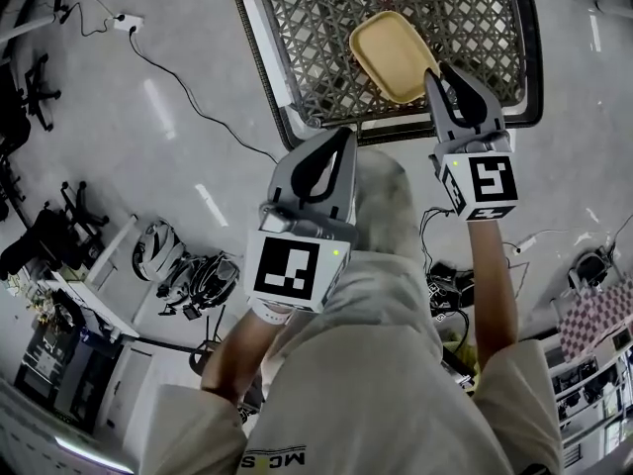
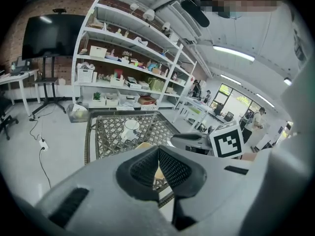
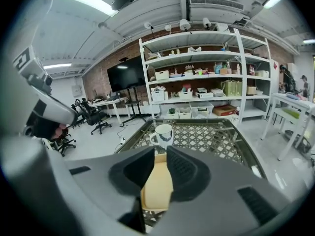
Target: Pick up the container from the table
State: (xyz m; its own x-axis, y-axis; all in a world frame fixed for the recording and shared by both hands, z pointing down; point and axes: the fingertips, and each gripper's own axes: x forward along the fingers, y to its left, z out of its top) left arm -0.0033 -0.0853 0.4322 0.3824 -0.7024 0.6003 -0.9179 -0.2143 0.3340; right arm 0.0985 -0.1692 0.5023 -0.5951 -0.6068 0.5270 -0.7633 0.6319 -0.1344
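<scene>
The container [image 1: 394,55], a shallow yellow tray, lies on the lattice top of the table [image 1: 475,8] near its near edge. A white mug [image 3: 162,135] stands just beyond it. From above, only the lower part of that mug shows; the rest runs off the top of the picture.

The right gripper [image 1: 447,70] is held out over the table's near edge, at the container's near right corner. Its jaws stand a little apart, and the yellow tray fills the slot between them. Whether either jaw touches the rim I cannot tell, since the jaws themselves cover the spot.

The left gripper [image 1: 344,137] hangs nearer the person, short of the table and over the floor. Its tips are pressed together with nothing between them. Only a thin slit opens below the tips, and a sliver of yellow shows through it.

Much of the table's near side is hidden behind both grippers' bodies. White shelving [image 3: 206,77] lines the far wall, its contents too small to make out.
</scene>
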